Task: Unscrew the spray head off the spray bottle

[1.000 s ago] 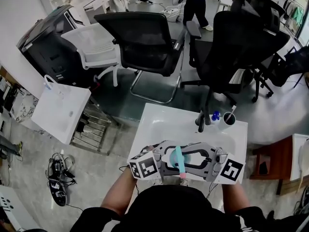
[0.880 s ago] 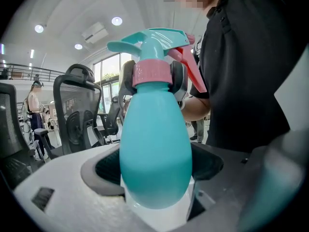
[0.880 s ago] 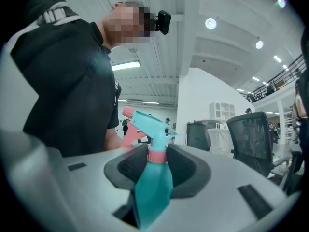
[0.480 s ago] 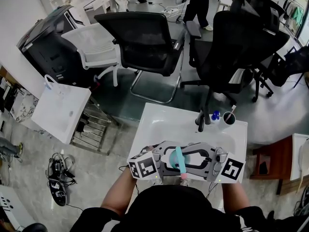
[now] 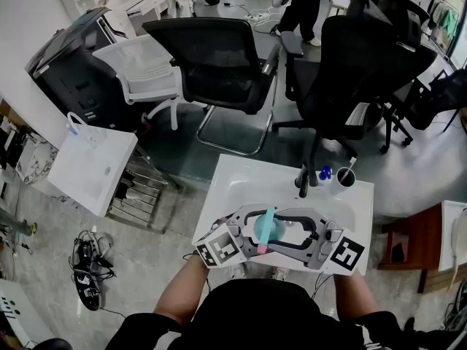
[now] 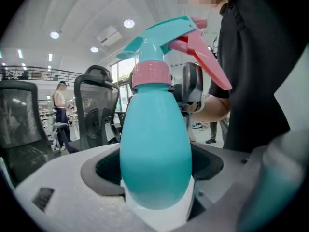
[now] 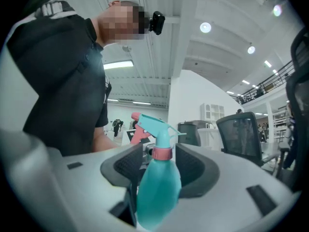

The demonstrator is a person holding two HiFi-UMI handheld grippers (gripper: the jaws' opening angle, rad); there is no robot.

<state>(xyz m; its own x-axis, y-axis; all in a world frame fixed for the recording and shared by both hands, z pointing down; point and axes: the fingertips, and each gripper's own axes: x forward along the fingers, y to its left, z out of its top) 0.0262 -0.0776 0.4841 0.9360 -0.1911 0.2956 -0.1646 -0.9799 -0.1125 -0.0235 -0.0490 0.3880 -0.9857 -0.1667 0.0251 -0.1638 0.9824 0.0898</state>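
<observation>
1. The left gripper (image 5: 250, 230) pinches the blue-green bottle (image 5: 267, 228) by its fat body. One jaw pushes on each side of it.
2. The right gripper (image 5: 288, 230) comes in from the other side and faces the left one. Its jaws are spread, and they have just been opening wider.
3. The pink ring (image 7: 163, 152) at the bottle's neck sits between the right jaws. There is a small gap on each side, so they do not touch it.
4. The spray head (image 6: 161, 35) is on the bottle, right above the pink ring. It is blue-green too.
5. Its pink trigger (image 6: 205, 57) sticks out toward the person's black shirt.
6. The bottle is held up between the two grippers, close to the person. From the head view it is over the near edge of the white table (image 5: 248, 184).
7. A dark cup (image 5: 346, 179) stands at the far edge of the table. A small blue thing is beside it, too tiny to tell what it is.
8. Two black chairs (image 5: 219, 57) stand on the grey floor past the table.
</observation>
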